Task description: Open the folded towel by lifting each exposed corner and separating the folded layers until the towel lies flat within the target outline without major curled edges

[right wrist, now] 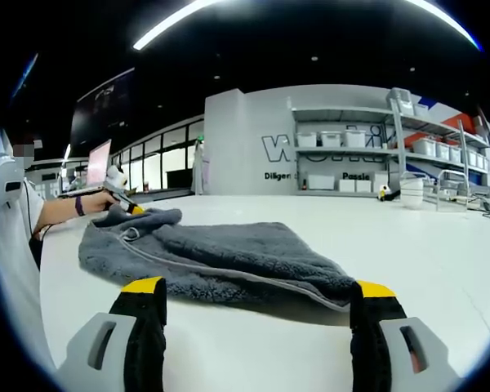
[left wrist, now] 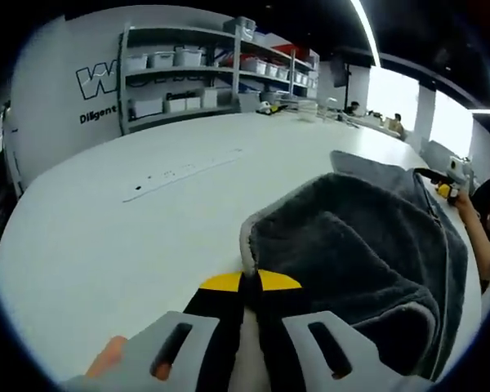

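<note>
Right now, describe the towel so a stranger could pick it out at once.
Start at the big white table in front of the wall of storage shelves. On it lies the towel, a thick, dark grey, fluffy cloth, rumpled and partly folded over itself. Its paler stitched hem and soft pile set it apart from the hard white bins behind; the left gripper is shut on one edge.

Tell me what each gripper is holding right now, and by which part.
The left gripper is shut on the grey towel, pinching its edge at a corner. The right gripper is open, holding nothing.

Towel [right wrist: 220, 261] on table [right wrist: 441, 245]; shelves [right wrist: 392, 155] behind
</note>
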`<control>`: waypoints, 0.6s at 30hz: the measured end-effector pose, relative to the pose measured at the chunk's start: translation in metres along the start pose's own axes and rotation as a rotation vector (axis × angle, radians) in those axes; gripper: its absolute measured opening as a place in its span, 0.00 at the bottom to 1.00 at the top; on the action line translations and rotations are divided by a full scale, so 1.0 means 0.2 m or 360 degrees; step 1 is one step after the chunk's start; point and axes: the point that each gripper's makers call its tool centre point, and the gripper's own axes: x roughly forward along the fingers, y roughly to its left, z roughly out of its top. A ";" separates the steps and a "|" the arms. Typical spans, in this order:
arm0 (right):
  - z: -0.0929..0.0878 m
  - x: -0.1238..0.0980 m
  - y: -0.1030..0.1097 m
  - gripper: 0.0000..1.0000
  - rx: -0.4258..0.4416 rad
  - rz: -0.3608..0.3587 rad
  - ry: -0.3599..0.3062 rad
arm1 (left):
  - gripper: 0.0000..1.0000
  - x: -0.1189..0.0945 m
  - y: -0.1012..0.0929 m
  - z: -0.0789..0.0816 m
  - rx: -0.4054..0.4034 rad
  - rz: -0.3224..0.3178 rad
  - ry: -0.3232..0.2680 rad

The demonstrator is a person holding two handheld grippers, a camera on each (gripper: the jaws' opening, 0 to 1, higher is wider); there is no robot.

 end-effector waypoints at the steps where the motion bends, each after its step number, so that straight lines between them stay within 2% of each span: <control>1: 0.00 0.00 0.00 0.95 0.0001 0.0000 0.0000 | 0.05 0.00 0.01 0.00 0.0002 0.0004 0.0002; 18: 0.00 0.00 0.00 0.95 -0.0002 -0.0005 0.0006 | 0.05 -0.06 0.15 -0.05 0.0014 0.0103 0.0034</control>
